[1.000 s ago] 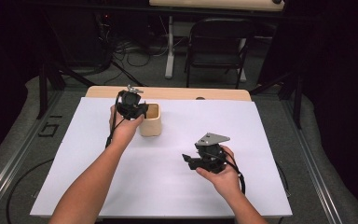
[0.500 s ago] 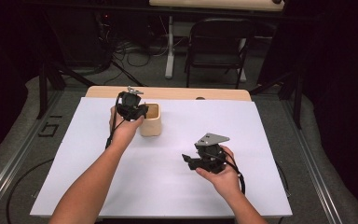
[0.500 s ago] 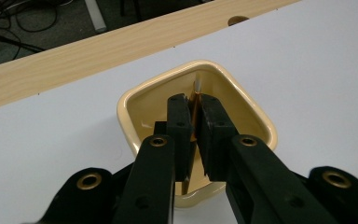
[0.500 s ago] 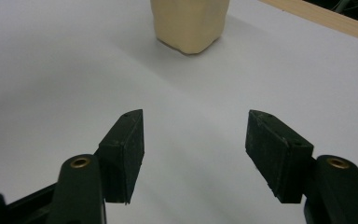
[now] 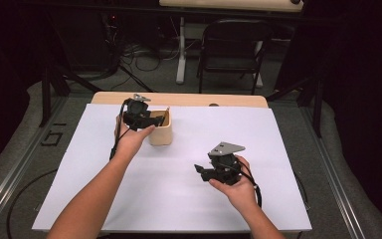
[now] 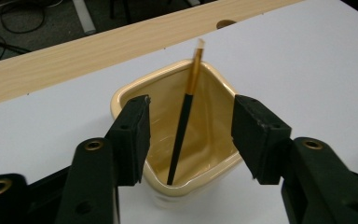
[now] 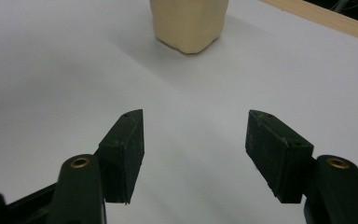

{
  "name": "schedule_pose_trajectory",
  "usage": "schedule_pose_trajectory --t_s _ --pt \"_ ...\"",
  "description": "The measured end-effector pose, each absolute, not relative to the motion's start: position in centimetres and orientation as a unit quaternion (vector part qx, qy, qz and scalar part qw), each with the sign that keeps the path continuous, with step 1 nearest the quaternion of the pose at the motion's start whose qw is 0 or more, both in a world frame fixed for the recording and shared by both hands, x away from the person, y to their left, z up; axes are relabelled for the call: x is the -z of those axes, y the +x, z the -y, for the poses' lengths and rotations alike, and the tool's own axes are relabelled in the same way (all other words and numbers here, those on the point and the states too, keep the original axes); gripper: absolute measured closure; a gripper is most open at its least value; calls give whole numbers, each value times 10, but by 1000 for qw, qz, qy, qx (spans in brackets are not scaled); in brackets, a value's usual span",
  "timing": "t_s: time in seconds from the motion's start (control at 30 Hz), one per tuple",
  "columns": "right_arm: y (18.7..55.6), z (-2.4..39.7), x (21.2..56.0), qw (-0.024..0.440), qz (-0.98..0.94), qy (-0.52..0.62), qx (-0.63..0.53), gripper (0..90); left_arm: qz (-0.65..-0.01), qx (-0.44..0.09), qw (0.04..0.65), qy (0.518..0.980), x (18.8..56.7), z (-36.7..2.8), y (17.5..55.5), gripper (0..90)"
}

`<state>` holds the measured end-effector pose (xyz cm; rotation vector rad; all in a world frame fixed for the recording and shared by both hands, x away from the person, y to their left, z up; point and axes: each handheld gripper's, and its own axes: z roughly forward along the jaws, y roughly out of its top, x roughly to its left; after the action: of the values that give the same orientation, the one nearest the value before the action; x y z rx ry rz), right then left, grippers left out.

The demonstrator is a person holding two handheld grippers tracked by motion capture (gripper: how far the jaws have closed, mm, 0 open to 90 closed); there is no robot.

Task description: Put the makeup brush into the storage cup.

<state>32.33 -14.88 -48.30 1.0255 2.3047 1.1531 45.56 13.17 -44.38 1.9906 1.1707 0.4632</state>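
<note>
A cream-yellow cup stands on the white sheet toward the far left. Inside it a thin brush with a black shaft and orange end leans against the far rim, its tip showing at the brush. My left gripper hovers over the cup's mouth; its jaws have just been opening and stand apart on either side of the brush without touching it. My right gripper is held low over bare sheet at the right, open and empty, pointing toward the cup.
The white sheet covers a wooden table whose far edge shows a small hole. A black folding chair and cables on the floor stand beyond the table. Dark surroundings lie on both sides.
The left gripper's jaws have parted over the cup, and the brush now rests loose in the cup. Neither hand has shifted place.
</note>
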Motion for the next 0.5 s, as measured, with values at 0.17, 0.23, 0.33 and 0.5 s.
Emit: schedule_pose_trajectory --t_s 0.17,0.23,0.33,0.5 --pt "323 149 484 182 -816 366 -409 369 -447 -190 392 781 443 -133 453 362" --pt "323 149 484 182 -816 366 -409 369 -446 -191 398 779 442 -133 452 344" --pt "323 149 484 183 -816 365 -409 369 -443 -191 405 777 441 -136 450 323" --pt "323 149 483 185 -816 365 -409 364 -442 -191 409 775 440 -139 445 320"
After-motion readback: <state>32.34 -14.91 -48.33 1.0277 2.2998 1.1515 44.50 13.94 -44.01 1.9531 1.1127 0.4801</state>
